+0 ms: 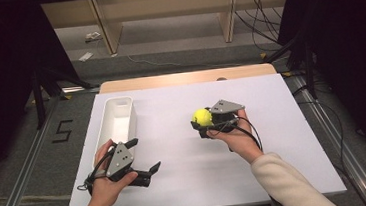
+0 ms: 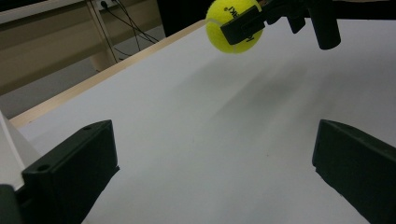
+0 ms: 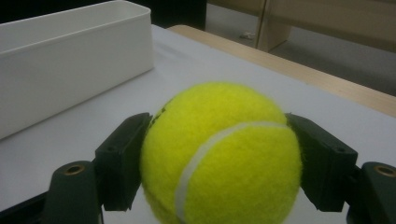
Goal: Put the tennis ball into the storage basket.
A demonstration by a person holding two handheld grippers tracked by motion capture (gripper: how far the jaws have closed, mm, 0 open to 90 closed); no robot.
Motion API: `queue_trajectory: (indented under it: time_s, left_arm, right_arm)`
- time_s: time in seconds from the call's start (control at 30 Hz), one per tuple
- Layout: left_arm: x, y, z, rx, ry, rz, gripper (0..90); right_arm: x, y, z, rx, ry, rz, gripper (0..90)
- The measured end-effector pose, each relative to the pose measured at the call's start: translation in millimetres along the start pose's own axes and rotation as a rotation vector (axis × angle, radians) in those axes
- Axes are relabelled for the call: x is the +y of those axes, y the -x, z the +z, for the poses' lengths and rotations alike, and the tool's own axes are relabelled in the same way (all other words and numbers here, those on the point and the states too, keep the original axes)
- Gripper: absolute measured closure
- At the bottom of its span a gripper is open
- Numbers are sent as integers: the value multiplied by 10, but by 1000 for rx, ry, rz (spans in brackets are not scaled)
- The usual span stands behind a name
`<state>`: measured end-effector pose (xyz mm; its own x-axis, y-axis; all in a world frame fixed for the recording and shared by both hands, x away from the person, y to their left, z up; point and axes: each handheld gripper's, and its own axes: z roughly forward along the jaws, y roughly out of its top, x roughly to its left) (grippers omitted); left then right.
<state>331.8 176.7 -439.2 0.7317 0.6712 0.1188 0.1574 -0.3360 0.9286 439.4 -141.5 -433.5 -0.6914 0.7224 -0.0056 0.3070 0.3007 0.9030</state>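
A yellow tennis ball (image 1: pixel 202 117) hangs a little above the white table sheet, right of centre, clamped between the jaws of my right gripper (image 1: pixel 203 121). In the right gripper view the ball (image 3: pixel 222 151) bulges between both black pads, which press on its sides. The left gripper view shows the same ball (image 2: pixel 233 24) at the top, held up off the sheet by the other gripper. My left gripper (image 1: pixel 144 155) rests near the front left of the sheet, jaws spread wide with nothing between them; its fingers (image 2: pixel 70 168) frame bare white surface.
A long white bin (image 1: pixel 116 121) lies along the left side of the sheet, just beyond my left hand; its wall (image 3: pixel 70 60) is also in the right gripper view. The wooden table edge (image 1: pixel 184 78) runs across the back. Cables and shelf legs stand on the floor beyond.
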Motion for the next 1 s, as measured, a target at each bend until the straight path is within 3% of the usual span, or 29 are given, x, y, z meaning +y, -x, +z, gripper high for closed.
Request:
queue_trajectory:
  time_s: [1.0]
  left_arm:
    - [1, 3, -2, -1, 1, 0, 0]
  right_arm:
    - [65, -99, 80, 20, 13, -3, 270]
